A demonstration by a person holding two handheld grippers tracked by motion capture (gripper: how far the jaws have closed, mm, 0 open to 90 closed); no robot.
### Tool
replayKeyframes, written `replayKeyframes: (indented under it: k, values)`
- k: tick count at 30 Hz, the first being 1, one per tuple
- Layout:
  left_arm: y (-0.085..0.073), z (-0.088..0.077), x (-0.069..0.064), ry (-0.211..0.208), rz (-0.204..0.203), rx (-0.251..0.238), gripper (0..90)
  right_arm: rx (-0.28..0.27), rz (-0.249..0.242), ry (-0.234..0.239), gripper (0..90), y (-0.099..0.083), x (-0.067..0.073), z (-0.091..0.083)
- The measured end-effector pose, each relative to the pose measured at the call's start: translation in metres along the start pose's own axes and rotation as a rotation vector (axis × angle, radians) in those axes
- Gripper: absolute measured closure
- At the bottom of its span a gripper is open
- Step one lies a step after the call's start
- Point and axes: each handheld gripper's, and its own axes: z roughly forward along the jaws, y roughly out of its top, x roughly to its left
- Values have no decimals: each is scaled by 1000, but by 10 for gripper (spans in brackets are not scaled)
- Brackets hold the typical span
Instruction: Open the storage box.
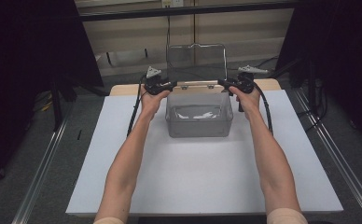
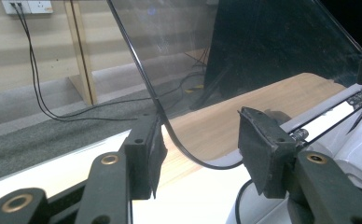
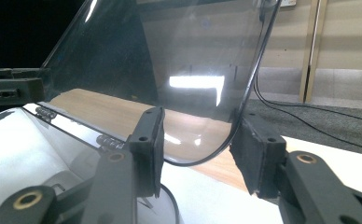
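I am counting one clear plastic box (image 1: 198, 122) with one hinged lid (image 1: 196, 63), one white board (image 1: 188, 172), and two grippers I am holding: left gripper (image 1: 173, 85), right gripper (image 1: 221, 82).

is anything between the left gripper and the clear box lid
Nothing visible does: the left gripper has its jaws on either side of the lower corner of the upright clear plastic lid, one pad at the lid's edge.
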Motion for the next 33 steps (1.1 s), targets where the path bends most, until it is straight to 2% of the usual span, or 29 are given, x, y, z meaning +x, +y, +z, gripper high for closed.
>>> replayKeyframes:
  k: [4,7,8,9,10,11,12,13,14,15,16,17,19,21,24,27,30,33]
  values:
    - [-1,1,1,11,-13,4,480,5,22,2,540,0,-1,0]
    - [0,1,0,22,13,9,467,8,61,-2,515,-1,-2,1]
    - [0,1,-1,23,21,12,471,10,89,-4,489,-2,-3,1]
    - [0,1,-1,21,17,16,474,8,83,-19,493,-2,-4,0]
    - [-2,2,-1,-2,13,21,498,11,72,-22,495,-2,-4,0]
    - [-2,3,-2,2,19,21,532,19,52,-32,555,-2,-3,1]
    - [-2,2,-1,14,32,15,554,23,61,22,607,-2,-2,2]
    - [-3,2,0,21,18,20,516,7,48,15,589,-2,1,2]
    - [-4,2,0,18,5,17,508,41,2,-52,540,-1,4,4]
    - [-4,2,1,19,-6,15,499,39,-14,-73,498,-1,3,4]
    - [-5,1,1,27,-10,14,467,40,-5,-86,434,-2,1,4]
    - [-5,1,1,26,-9,12,445,37,16,-79,437,-2,-1,3]
    - [-5,1,1,30,-2,11,421,31,12,-73,442,-3,0,2]
    - [-6,0,2,32,-10,7,409,26,-3,-86,408,-3,2,1]
    - [-6,-3,2,56,-30,7,290,18,-1,-97,342,-1,3,-2]
    - [-4,-6,1,59,-7,14,246,27,-14,-99,281,3,6,-7]
    - [-2,-11,-4,59,21,22,184,9,-19,-96,236,6,12,-12]
    - [-4,-17,-7,61,9,5,132,2,-52,-125,186,5,16,-19]
